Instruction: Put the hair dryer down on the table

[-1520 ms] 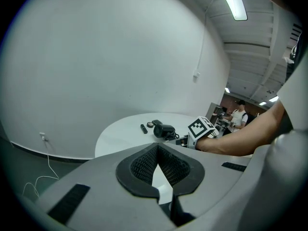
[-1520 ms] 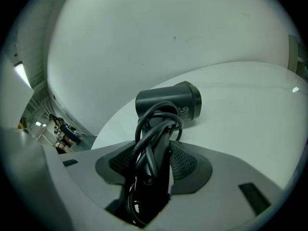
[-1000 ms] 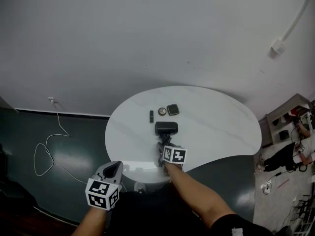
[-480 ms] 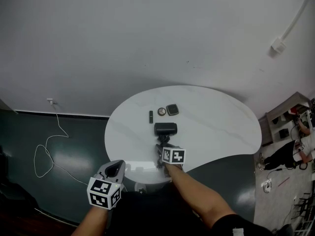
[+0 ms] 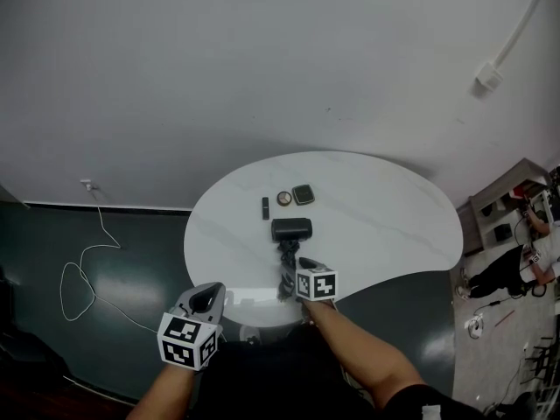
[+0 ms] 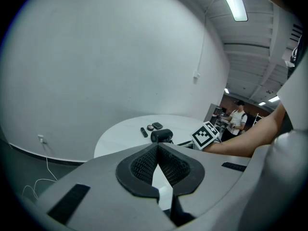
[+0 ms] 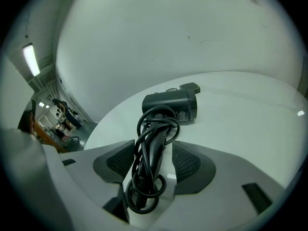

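The black hair dryer (image 5: 291, 229) lies on the white round table (image 5: 385, 226), barrel away from me and handle toward me. Its cord is wound round the handle (image 7: 153, 143). My right gripper (image 5: 287, 272) sits at the near table edge with that handle between its jaws. The jaws are opening, and a gap shows beside the right pad (image 7: 188, 162). My left gripper (image 5: 203, 297) hangs off the table at the lower left, away from the dryer. In the left gripper view its jaws (image 6: 158, 146) are shut on nothing, and the hair dryer (image 6: 161, 135) lies far ahead.
Behind the dryer lie a small black stick (image 5: 265, 207), a round item (image 5: 284, 199) and a black square case (image 5: 304, 194). A white cable (image 5: 83, 269) loops on the dark floor at left. Shelves (image 5: 512, 208) and a person (image 5: 525, 265) are at far right.
The right gripper has drawn back a little toward me and its jaws have spread wider round the handle. The dryer stays on the table. The left gripper has barely moved.
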`<control>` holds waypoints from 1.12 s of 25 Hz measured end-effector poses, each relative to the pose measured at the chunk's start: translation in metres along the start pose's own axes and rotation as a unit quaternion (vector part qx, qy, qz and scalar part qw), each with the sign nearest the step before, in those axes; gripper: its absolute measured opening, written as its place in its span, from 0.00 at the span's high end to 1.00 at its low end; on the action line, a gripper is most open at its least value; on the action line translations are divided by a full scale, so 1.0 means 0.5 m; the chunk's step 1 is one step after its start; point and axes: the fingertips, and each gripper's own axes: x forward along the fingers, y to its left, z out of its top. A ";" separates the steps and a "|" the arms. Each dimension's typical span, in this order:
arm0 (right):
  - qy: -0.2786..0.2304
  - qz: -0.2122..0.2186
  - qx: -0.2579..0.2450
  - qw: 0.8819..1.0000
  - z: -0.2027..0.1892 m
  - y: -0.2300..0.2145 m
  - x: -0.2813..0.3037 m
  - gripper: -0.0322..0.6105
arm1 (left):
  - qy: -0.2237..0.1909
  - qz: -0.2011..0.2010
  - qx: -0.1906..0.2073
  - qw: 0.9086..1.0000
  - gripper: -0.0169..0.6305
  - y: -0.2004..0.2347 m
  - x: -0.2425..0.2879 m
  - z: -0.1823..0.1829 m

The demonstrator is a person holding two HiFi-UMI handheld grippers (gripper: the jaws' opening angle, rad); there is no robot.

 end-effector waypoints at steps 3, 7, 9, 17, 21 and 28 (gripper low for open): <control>-0.009 0.001 -0.027 1.000 0.008 0.003 -0.041 0.60 | -0.002 -0.002 0.004 1.000 0.96 0.002 0.005 0.009; -0.040 0.021 -0.037 0.998 0.026 0.023 -0.108 0.60 | -0.009 -0.007 0.011 1.000 0.96 -0.002 0.013 0.026; -0.056 0.037 -0.047 0.997 0.037 0.044 -0.147 0.60 | -0.014 -0.009 0.015 1.000 0.96 -0.007 0.014 0.034; -0.130 0.094 -0.083 0.984 0.088 0.121 -0.298 0.69 | -0.019 -0.036 0.029 0.999 0.96 -0.049 0.031 0.058; -0.168 0.110 -0.038 0.979 0.112 0.122 -0.352 0.85 | -0.022 -0.050 0.038 0.998 0.96 -0.075 0.034 0.074; -0.211 0.125 -0.001 0.970 0.128 0.119 -0.401 0.94 | -0.027 -0.072 0.047 0.996 0.96 -0.111 0.041 0.092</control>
